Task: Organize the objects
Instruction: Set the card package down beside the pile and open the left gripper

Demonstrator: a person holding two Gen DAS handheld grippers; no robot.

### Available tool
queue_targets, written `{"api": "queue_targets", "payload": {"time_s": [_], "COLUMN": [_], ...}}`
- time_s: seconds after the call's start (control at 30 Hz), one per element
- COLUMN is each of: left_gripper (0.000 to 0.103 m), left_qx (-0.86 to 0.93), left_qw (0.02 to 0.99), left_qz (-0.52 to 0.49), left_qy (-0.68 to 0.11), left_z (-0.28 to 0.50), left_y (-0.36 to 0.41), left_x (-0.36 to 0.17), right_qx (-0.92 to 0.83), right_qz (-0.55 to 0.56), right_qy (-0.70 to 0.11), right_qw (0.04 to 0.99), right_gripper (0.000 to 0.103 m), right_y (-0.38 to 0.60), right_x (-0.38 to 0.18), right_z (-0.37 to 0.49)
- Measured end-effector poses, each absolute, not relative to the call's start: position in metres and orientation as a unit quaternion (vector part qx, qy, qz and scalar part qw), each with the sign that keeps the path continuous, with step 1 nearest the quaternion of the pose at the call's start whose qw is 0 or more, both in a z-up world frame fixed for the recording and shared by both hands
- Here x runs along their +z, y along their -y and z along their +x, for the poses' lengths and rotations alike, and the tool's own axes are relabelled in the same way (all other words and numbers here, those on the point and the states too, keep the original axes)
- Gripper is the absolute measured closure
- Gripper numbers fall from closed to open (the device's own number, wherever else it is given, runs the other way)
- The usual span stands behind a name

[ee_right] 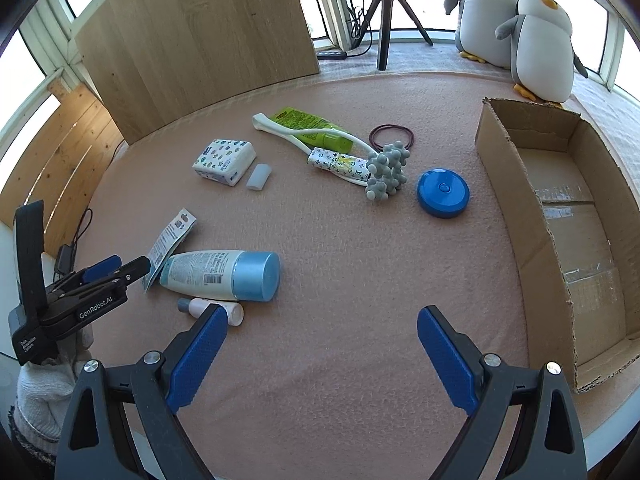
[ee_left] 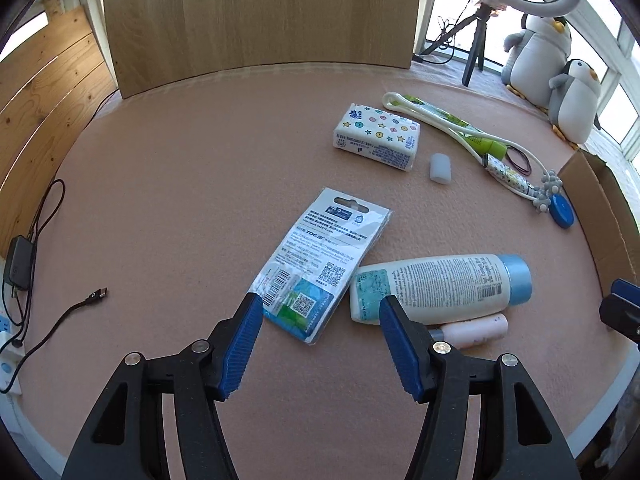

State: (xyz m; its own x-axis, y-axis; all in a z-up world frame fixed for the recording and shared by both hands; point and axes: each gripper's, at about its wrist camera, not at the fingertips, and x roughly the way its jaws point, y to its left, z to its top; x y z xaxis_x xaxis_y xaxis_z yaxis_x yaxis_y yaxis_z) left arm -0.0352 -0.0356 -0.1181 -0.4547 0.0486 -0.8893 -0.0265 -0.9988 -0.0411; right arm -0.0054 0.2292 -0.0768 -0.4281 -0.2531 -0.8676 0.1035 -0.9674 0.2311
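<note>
My left gripper point(ee_left: 320, 306) is open, its jaws either side of the near end of a flat plastic packet point(ee_left: 320, 256). A white lotion bottle with a blue cap point(ee_left: 440, 288) lies beside it, with a small pink tube point(ee_left: 476, 330) against its near side. My right gripper point(ee_right: 318, 318) is open and empty over bare mat, right of the bottle point(ee_right: 224, 274) and small tube point(ee_right: 212, 308). The left gripper point(ee_right: 116, 270) shows at the left of the right wrist view. An open cardboard box point(ee_right: 560, 216) stands at the right.
Farther back lie a tissue pack point(ee_right: 224, 160), a white cap point(ee_right: 258, 177), a green tube point(ee_right: 312, 124), a patterned tube point(ee_right: 340, 164), a grey knobbly massager point(ee_right: 388, 176), a blue round case point(ee_right: 443, 192) and hair ties point(ee_right: 392, 135). A wooden board point(ee_right: 200, 40), tripod and plush penguins point(ee_right: 540, 44) stand behind. Cables point(ee_left: 60, 312) lie left.
</note>
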Motion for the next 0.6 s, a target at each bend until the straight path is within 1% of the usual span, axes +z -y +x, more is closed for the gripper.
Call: {"api": "queue_targets", "payload": {"time_s": [0.03,0.1,0.13,0.23,0.3,0.47,0.6], "left_gripper": [0.039,0.041,0.042,0.043,0.048,0.049,0.049], "left_qx": [0.851,0.846,0.844,0.838,0.837,0.829,0.826], "left_qw": [0.03,0.039,0.044,0.065,0.078,0.106,0.132], "left_qz": [-0.524,-0.531,-0.534,-0.539,-0.54,-0.547,-0.547], "left_qy": [0.013,0.024,0.031,0.045,0.044,0.047,0.034], "left_z": [-0.034,-0.037,-0.038,-0.043,-0.046,-0.051,-0.055], "left_y": [0.033,0.027,0.025,0.018,0.012,-0.004,-0.027], "left_x": [-0.12,-0.127,-0.128,-0.134,-0.135,-0.138,-0.141], "right_qx": [-0.841,-0.841,-0.841,-0.841,-0.842,-0.84,-0.839], "right_qz": [0.525,0.526,0.526,0.526,0.525,0.529,0.53], "right_qy": [0.072,0.069,0.068,0.068,0.069,0.079,0.087], "right_qw": [0.106,0.107,0.107,0.107,0.104,0.094,0.085], "right_gripper": [0.009,0.015,0.017,0.018,0.019,0.025,0.028], "right_y": [-0.229,-0.229,-0.229,-0.231,-0.233,-0.244,-0.252], "right_x": [-0.078,-0.079,-0.079,-0.079,-0.079,-0.082,-0.084], "right_z": [-0.006,-0.006,-0.006,-0.004,-0.003,-0.002,-0.001]}}
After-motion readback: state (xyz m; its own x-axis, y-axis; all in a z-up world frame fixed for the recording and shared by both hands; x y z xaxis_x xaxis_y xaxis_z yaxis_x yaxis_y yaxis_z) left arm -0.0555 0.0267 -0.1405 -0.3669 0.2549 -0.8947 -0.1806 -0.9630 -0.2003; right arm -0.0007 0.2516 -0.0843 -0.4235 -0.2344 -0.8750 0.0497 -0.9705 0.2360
